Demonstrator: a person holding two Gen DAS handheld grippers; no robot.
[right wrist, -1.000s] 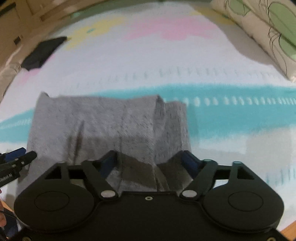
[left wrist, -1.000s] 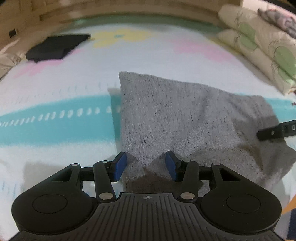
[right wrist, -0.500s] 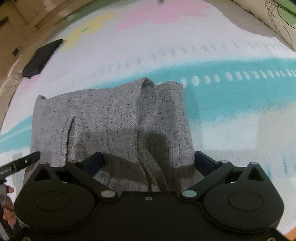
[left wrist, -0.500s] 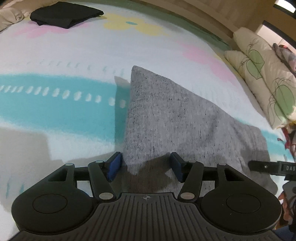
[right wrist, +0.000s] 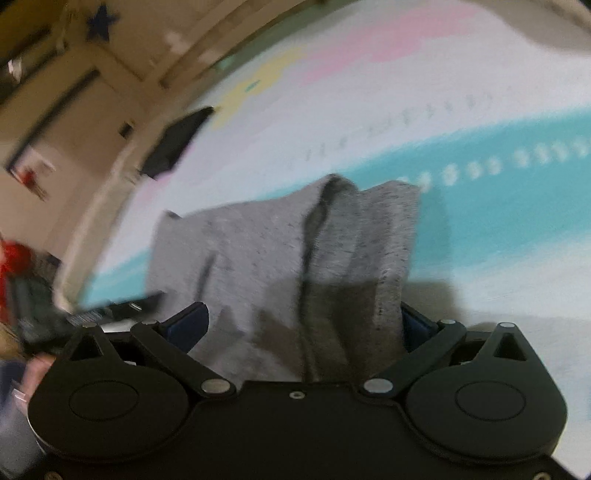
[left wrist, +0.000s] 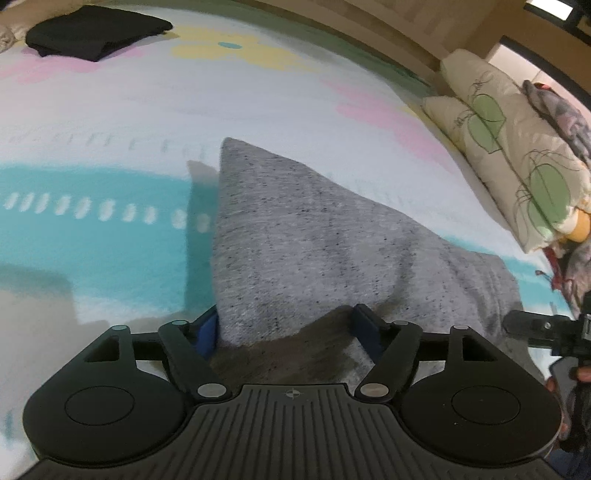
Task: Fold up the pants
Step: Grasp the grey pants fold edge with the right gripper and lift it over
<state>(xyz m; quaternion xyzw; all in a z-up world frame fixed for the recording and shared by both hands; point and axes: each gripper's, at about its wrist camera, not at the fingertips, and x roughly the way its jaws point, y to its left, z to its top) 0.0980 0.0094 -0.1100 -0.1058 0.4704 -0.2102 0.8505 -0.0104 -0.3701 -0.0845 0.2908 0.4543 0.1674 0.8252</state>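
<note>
Grey speckled pants lie folded on the patterned bed sheet. My left gripper sits low over their near left corner. Its jaws are opening, with cloth lying between the blue pads, which do not press on it. In the blurred right wrist view the pants show a raised fold down the middle. My right gripper stands wide open astride their near right end, the cloth loose between its fingers. A finger of the right gripper shows at the left wrist view's right edge.
A folded black garment lies at the far side of the bed, also in the right wrist view. Leaf-print pillows are stacked at the right edge. A wooden bed frame borders the far side.
Both grippers' jaws have spread wider and let go of the grey cloth. The right wrist view has swung and tilted, now blurred. The left wrist view has shifted along the pants' left edge.
</note>
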